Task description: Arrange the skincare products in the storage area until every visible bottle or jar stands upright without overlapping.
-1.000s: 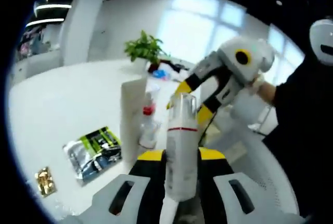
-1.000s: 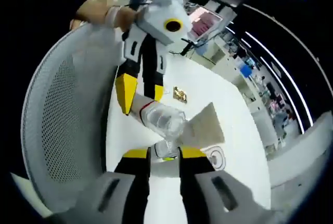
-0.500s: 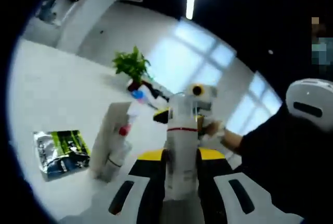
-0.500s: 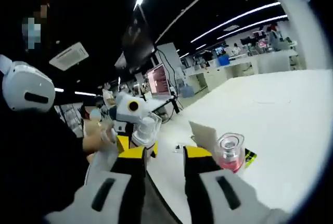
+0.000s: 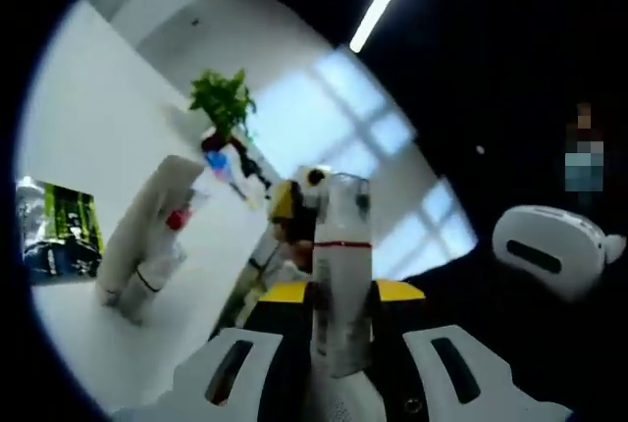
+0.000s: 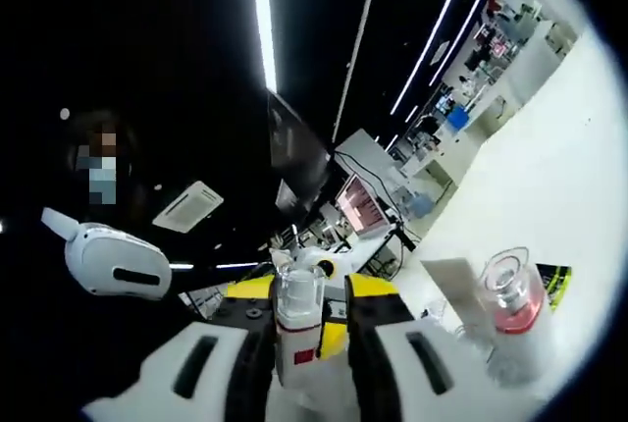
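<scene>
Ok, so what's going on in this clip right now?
A person holds a gripper in each hand. The left gripper is clamped on a white bottle with a clear cap, lifted off the white table. In the right gripper view that same bottle sits between the right gripper fingers; contact isn't clear. A pink-liquid bottle and a white tube remain on the table.

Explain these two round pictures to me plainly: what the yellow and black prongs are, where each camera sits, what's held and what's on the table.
Each picture comes from a camera riding on a hand-held tongs; no robot arm, a person carries both. In the left gripper view, the left tongs grip a white bottle with a clear cap and red band. In the right gripper view, the right tongs frame a similar bottle; whether they clamp it is unclear. On the white table stand a white tube and a green packet; a pink-filled bottle stands nearby.
</scene>
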`<act>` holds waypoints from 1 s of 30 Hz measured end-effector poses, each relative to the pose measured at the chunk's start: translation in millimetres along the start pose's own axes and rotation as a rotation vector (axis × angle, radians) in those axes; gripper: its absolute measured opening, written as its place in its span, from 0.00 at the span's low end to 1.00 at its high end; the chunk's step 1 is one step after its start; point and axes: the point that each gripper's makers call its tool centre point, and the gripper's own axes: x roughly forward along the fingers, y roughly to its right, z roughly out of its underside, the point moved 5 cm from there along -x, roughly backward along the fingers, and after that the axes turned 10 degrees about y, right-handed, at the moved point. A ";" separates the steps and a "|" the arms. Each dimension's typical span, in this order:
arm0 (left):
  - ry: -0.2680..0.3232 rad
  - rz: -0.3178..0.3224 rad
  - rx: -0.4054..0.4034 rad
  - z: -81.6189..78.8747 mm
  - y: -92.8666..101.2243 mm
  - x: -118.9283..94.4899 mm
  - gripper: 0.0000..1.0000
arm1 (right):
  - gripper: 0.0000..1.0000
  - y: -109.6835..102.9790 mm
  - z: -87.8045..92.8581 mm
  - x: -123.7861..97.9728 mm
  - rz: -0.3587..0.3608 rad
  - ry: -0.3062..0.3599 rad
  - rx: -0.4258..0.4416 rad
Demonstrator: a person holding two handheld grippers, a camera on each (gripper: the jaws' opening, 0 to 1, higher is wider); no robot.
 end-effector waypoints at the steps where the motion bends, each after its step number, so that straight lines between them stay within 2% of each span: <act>1: 0.001 0.008 -0.008 0.7 1.3 0.5 0.19 | 0.28 -2.2 0.6 1.4 -0.015 0.005 0.005; 3: -0.004 0.034 -0.043 2.3 4.6 1.6 0.19 | 0.26 -6.4 1.0 5.0 -0.045 0.006 0.025; 9: -0.049 0.032 -0.043 11.7 6.5 5.3 0.19 | 0.23 -12.8 6.5 10.0 -0.087 -0.052 0.039; 13: -0.060 0.030 -0.041 13.6 6.7 4.5 0.19 | 0.21 -13.6 7.3 10.9 -0.089 -0.065 0.030; 16: -0.053 0.012 -0.018 12.7 4.4 3.6 0.19 | 0.20 -11.8 7.2 9.8 -0.071 -0.055 0.018; 17: -0.045 -0.004 0.033 11.1 1.5 3.3 0.19 | 0.20 -10.9 6.4 9.2 -0.062 -0.051 0.020; 19: -0.042 -0.018 0.018 9.8 1.4 2.8 0.19 | 0.20 -8.7 5.6 8.0 -0.032 -0.042 0.007; 21: -0.036 -0.062 0.042 8.3 -4.0 2.3 0.19 | 0.19 -3.0 4.9 6.6 0.030 -0.039 -0.003; 23: -0.054 -0.131 0.151 7.8 -12.2 1.4 0.18 | 0.19 3.0 5.8 4.2 0.091 -0.056 -0.043; 26: -0.065 -0.201 0.243 6.3 -17.9 0.0 0.17 | 0.19 8.9 7.1 3.0 0.189 -0.068 -0.085; 27: -0.065 -0.210 0.255 5.9 -18.7 -0.3 0.17 | 0.19 9.8 6.9 3.9 0.219 -0.077 -0.122; 28: -0.060 -0.247 0.284 3.0 -21.6 -2.1 0.17 | 0.19 9.2 5.6 6.2 0.243 -0.083 -0.181; 30: -0.050 -0.283 0.339 -2.0 -22.8 -4.5 0.18 | 0.19 6.0 5.1 11.3 0.261 -0.096 -0.240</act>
